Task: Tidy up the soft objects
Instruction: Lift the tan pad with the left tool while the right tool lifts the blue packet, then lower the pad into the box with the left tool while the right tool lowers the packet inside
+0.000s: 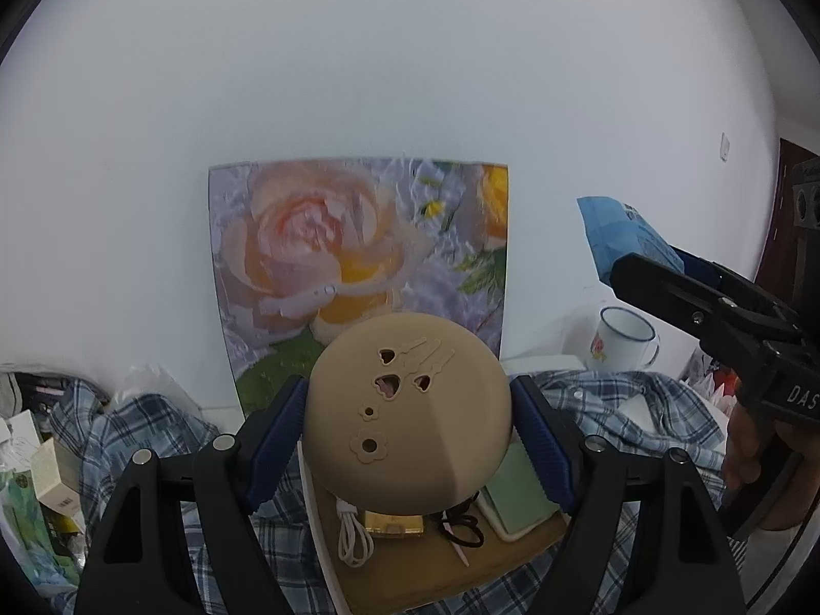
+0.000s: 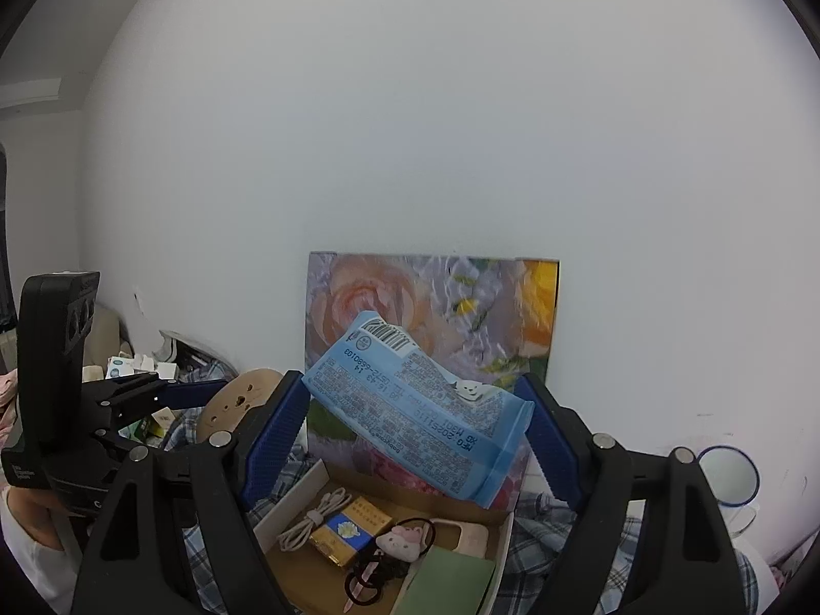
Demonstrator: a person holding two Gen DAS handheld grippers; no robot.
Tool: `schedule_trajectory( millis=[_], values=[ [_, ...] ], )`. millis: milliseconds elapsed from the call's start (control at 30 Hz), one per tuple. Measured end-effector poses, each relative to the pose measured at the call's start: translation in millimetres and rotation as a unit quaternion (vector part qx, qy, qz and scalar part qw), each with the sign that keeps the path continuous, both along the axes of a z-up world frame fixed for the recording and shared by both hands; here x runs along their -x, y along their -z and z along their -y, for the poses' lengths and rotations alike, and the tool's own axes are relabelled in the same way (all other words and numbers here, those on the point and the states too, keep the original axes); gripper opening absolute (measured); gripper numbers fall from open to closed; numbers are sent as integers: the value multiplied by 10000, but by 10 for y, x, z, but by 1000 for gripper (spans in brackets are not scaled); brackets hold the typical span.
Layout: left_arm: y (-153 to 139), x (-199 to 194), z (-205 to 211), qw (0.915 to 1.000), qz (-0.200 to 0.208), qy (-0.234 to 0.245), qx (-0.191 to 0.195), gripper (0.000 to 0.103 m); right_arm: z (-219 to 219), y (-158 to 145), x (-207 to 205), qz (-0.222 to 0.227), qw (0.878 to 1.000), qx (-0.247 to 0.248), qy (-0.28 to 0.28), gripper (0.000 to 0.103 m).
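Note:
My left gripper is shut on a tan round soft pad with heart and flower cut-outs, held above an open cardboard box. My right gripper is shut on a blue tissue pack, held above the same box. The box holds a white cable, a yellow packet, a pink plush hair tie and a green pouch. The right gripper with the blue pack shows at the right of the left wrist view. The left gripper with the tan pad shows at the left of the right wrist view.
A floral picture leans on the white wall behind the box. A white enamel mug stands at the right. A plaid cloth covers the surface. Boxes and bags are piled at the left.

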State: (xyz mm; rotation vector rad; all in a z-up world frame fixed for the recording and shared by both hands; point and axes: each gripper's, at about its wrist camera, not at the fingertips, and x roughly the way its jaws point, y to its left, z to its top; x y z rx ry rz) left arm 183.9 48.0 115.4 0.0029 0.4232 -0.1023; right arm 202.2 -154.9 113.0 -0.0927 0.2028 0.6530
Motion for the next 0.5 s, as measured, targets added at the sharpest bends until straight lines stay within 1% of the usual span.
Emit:
schedule_trajectory(
  millis=[300, 500],
  values=[
    [230, -210, -61, 9993, -364, 8, 113, 81, -55, 294, -311, -290, 9996, 45, -3, 81],
    [428, -387, -93, 9978, -654, -55, 53, 81, -102, 549, -547, -647, 9978, 133, 13, 81]
  ],
)
